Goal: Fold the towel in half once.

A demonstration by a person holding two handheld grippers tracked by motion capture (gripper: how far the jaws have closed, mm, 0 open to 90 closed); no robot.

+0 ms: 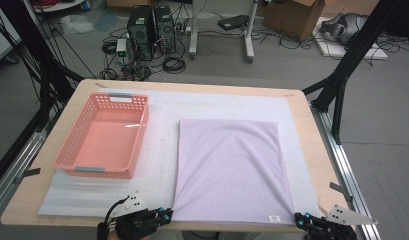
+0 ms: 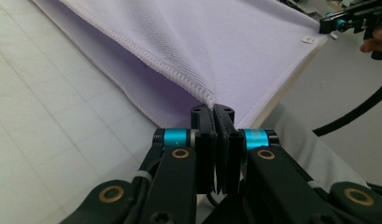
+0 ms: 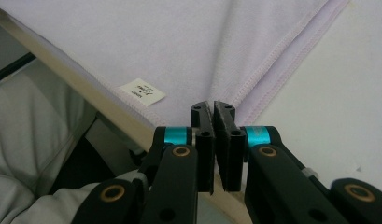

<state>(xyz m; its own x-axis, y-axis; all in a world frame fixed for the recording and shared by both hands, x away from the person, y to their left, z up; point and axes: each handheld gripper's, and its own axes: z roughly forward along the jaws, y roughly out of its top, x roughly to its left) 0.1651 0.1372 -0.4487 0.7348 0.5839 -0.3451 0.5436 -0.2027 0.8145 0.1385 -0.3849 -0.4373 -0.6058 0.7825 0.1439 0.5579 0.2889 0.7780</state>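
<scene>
Item: lilac towel, flat on the white mat, near edge along the table front. Left gripper: jaws closed on the near left corner. Right gripper: jaws closed on the near right corner, beside the sewn label. Pink basket: empty, left of the towel. Risks: both bites look shallow, so a corner may slip out under a pull; uneven lifting would skew any fold; a wide swing left could catch the basket
</scene>
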